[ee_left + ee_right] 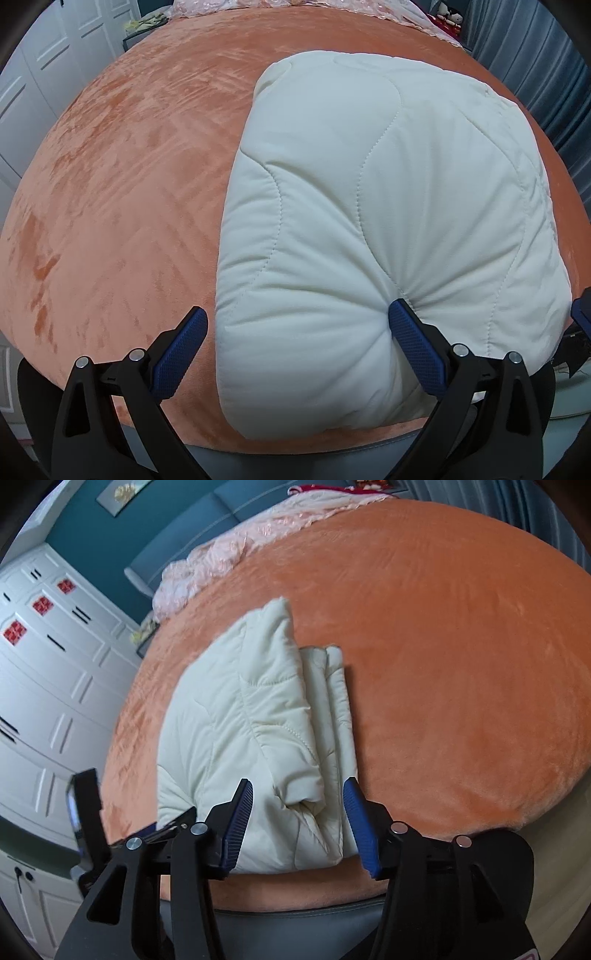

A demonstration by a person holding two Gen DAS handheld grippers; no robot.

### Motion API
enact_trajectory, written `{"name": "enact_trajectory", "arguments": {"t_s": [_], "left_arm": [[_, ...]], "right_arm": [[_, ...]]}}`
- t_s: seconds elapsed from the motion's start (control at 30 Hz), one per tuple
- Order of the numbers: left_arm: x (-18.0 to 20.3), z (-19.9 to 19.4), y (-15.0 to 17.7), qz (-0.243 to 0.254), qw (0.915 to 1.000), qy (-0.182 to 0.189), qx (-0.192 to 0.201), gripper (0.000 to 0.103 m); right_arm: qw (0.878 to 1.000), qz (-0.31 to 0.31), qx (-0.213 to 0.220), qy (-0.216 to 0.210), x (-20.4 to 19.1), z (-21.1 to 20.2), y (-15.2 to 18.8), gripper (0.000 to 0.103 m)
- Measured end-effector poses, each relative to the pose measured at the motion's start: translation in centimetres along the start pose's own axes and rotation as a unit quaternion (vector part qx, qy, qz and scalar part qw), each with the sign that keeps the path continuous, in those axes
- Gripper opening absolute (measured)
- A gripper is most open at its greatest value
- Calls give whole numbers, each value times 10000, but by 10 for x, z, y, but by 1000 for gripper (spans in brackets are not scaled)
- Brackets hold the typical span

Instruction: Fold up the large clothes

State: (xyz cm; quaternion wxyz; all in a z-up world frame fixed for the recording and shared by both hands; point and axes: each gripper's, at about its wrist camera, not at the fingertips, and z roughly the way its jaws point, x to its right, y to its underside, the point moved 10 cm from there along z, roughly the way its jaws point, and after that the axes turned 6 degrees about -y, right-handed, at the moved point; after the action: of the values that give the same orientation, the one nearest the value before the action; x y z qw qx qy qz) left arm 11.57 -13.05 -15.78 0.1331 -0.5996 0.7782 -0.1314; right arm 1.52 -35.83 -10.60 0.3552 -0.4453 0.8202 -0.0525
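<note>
A cream quilted padded garment (388,206) lies folded into a thick bundle on the orange bed cover (122,177). My left gripper (297,325) is open; its right finger (413,343) presses into the bundle's near left corner, its left finger (184,350) is over the cover. In the right wrist view the same bundle (236,720) shows stacked folded layers on its right side. My right gripper (297,823) is open, its fingers straddling the near edge of the folded layers without clamping them.
The bed's near edge (295,897) runs just below both grippers. White wardrobe doors (48,686) stand left. A pink lace cover (229,554) lies at the head of the bed. Grey curtains (546,81) hang at the right. Orange cover (461,664) lies bare right of the bundle.
</note>
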Motion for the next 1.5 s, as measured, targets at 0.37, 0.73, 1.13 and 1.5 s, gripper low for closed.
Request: {"name": "enact_trajectory", "arguments": {"t_s": [0.37, 0.73, 1.13, 1.5], "left_arm": [[-23, -19, -24, -867, 9901, 1091, -170, 94], [9, 15, -18, -836, 9868, 1273, -546, 98], [20, 27, -30, -737, 9827, 1624, -490, 89], [4, -87, -76, 4, 9857, 1292, 1079, 53]], "right_arm": [[9973, -179, -428, 567, 16, 48, 16, 23], [9949, 152, -655, 747, 25, 64, 17, 54], [9949, 235, -884, 420, 29, 80, 12, 48], [9859, -1320, -26, 1023, -57, 18, -14, 26]]}}
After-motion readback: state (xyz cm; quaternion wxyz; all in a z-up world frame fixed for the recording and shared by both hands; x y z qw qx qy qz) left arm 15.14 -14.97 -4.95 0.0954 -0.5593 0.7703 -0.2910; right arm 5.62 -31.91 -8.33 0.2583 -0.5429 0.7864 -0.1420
